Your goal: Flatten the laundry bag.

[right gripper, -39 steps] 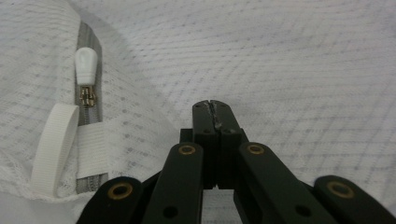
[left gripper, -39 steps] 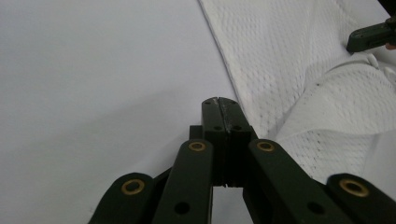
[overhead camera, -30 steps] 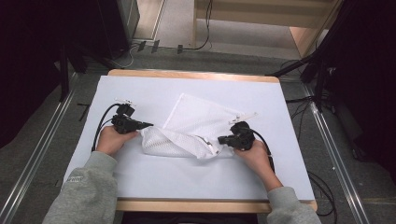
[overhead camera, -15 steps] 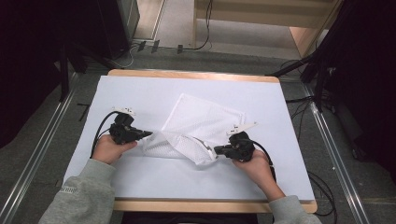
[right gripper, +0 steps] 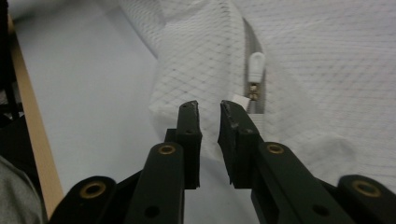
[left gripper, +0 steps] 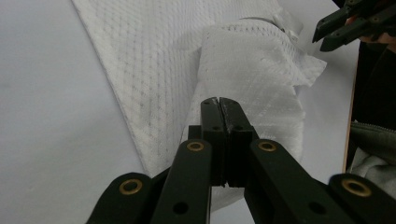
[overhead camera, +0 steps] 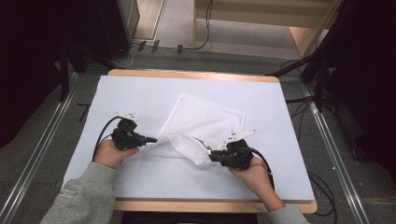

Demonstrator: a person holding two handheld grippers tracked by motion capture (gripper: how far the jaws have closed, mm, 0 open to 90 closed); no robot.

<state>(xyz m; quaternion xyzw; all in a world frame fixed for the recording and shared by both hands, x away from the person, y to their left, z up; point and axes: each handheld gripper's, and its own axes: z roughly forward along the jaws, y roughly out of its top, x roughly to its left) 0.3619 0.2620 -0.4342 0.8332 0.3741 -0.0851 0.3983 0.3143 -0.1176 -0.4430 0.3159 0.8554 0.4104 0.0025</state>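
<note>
A white mesh laundry bag [overhead camera: 205,119] lies on the white table cover, its near part folded over into a loose roll [left gripper: 252,70]. My left gripper [overhead camera: 155,139] is shut on the left end of that fold, and its jaws [left gripper: 219,101] meet with cloth under them. My right gripper [overhead camera: 208,151] sits at the fold's right end. Its jaws [right gripper: 208,109] have just been opening and stand a little apart, with the mesh behind the gap and nothing pinched. The bag's zipper pull [right gripper: 256,63] lies just beyond the tips. The right gripper [left gripper: 348,23] also appears far off in the left gripper view.
The white cover [overhead camera: 140,93] spreads over a wooden table whose front edge [overhead camera: 210,205] is close to both hands. Grey sleeves [overhead camera: 79,196] come in from below. Cables [overhead camera: 327,186] trail on the floor to the right, and metal rails [overhead camera: 42,144] run along both sides.
Both hands have come nearer the front edge and closer together, dragging the bag's near edge into a fold. The right jaws, shut before, now stand apart.
</note>
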